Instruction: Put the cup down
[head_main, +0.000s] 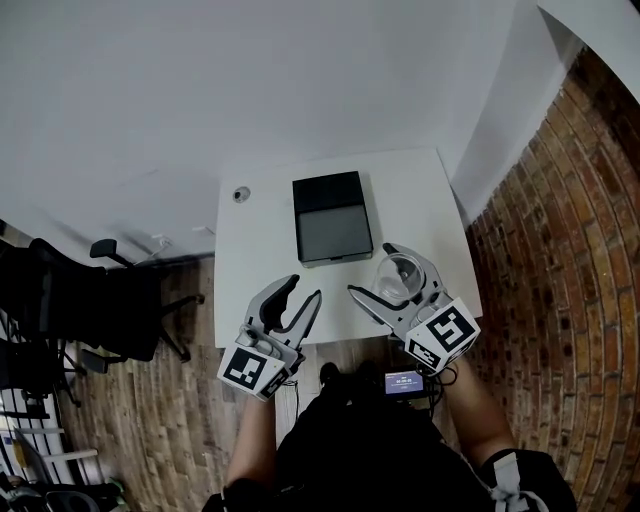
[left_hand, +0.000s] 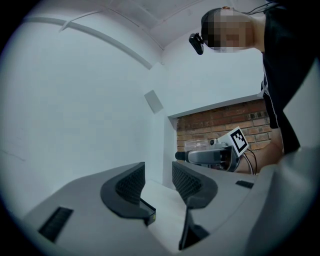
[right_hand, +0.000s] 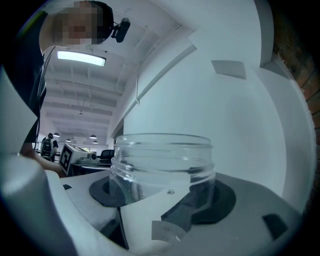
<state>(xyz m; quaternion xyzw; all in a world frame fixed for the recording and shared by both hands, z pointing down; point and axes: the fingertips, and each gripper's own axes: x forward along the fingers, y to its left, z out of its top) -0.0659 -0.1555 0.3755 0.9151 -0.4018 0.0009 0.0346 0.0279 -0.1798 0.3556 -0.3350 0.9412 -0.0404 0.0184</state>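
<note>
The right tool (head_main: 372, 270) pinches a clear cup (head_main: 398, 274) upright between its jaws, over the near right part of the table (head_main: 260, 250) — the left tool (head_main: 302, 290) hangs alongside, jaws spread, nothing between them.

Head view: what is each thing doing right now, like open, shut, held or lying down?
right tool: shut on the cup
cup: upright, empty, held between the right tool's jaws
left tool: open, nothing between its jaws
black box: lying flat on the table, untouched
</note>
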